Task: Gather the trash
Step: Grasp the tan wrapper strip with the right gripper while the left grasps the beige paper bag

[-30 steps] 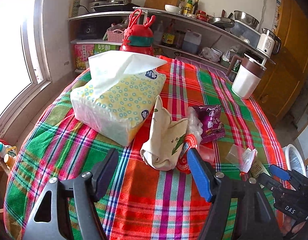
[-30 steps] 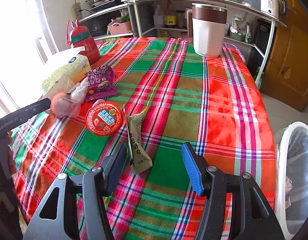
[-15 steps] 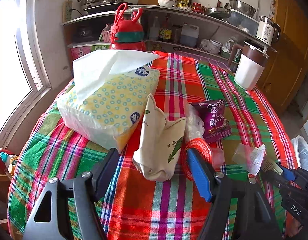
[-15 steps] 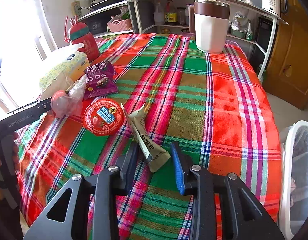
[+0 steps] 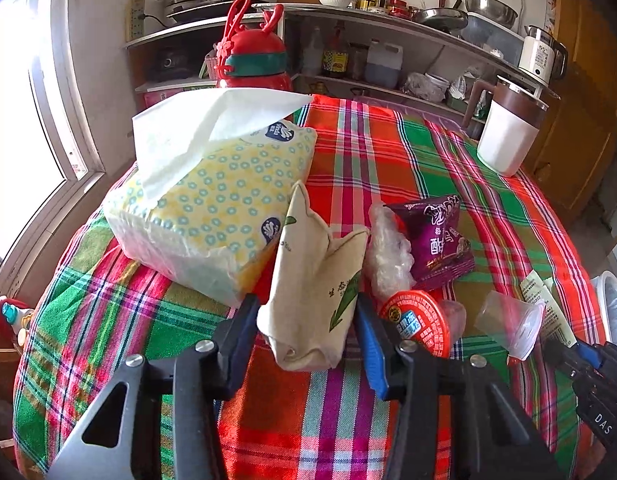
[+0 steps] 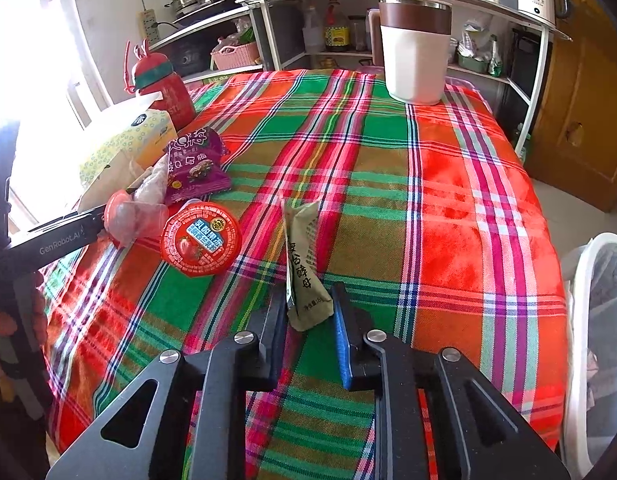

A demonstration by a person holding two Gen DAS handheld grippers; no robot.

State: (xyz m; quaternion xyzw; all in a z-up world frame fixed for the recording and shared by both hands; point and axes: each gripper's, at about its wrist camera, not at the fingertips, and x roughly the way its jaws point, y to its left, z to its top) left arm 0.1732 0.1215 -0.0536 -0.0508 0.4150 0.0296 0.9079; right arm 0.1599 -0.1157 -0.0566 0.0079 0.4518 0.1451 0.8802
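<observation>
Both jaws just closed in. Right gripper (image 6: 310,312) now clamps olive sachet (image 6: 304,270) on plaid cloth; left gripper (image 5: 304,322) pinches crumpled paper cup (image 5: 312,280) beside tissue pack (image 5: 212,208). Next, probably: white bin (image 6: 580,320).

Red-green plaid tablecloth (image 6: 388,184), purple wrapper (image 6: 196,166)

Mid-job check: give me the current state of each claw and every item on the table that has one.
Left claw: jaws just closing, pressing the crumpled beige paper carton.
Right claw: jaws just closing, shut on the olive-green sachet.
Red round foil lid: flat on cloth.
Purple snack wrapper: lying loose.
Yellow-dotted tissue pack: tissue sticking out.
White lined bin: beside the table.
</observation>
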